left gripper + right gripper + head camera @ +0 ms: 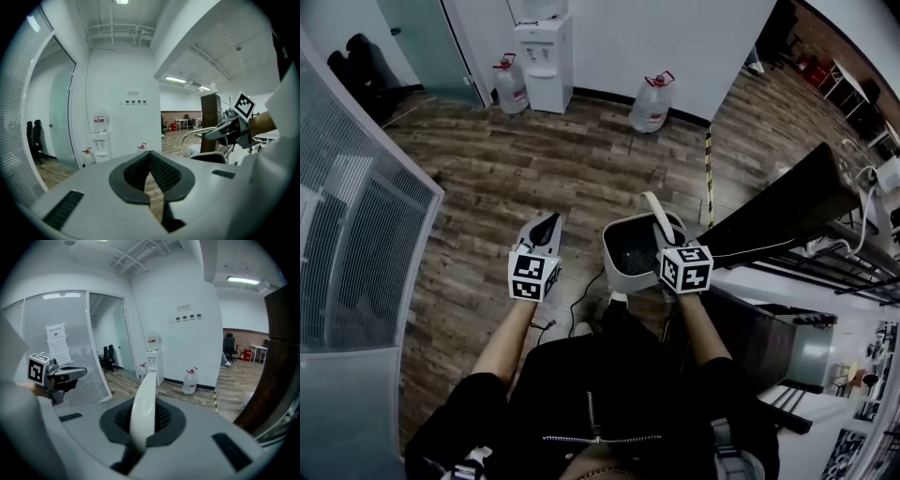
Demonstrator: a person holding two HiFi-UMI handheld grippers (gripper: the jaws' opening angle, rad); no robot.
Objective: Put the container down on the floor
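A pale grey container (619,267) with a dark inside hangs by its white arched handle (654,211) over the wooden floor, just in front of the person's legs. My right gripper (664,232) is shut on that handle; in the right gripper view the handle (146,394) runs upright between the jaws of the right gripper (143,420). My left gripper (549,223) is held level to the container's left, apart from it, shut with nothing in it. In the left gripper view the left gripper (150,157) has its pads meeting, and the container's rim (206,156) shows at the right.
A dark desk (787,211) with cables stands close on the right. A glass partition (356,234) lines the left. A water dispenser (546,56) and two water bottles (511,86) (652,103) stand at the far wall. A cable (577,300) lies on the floor by the feet.
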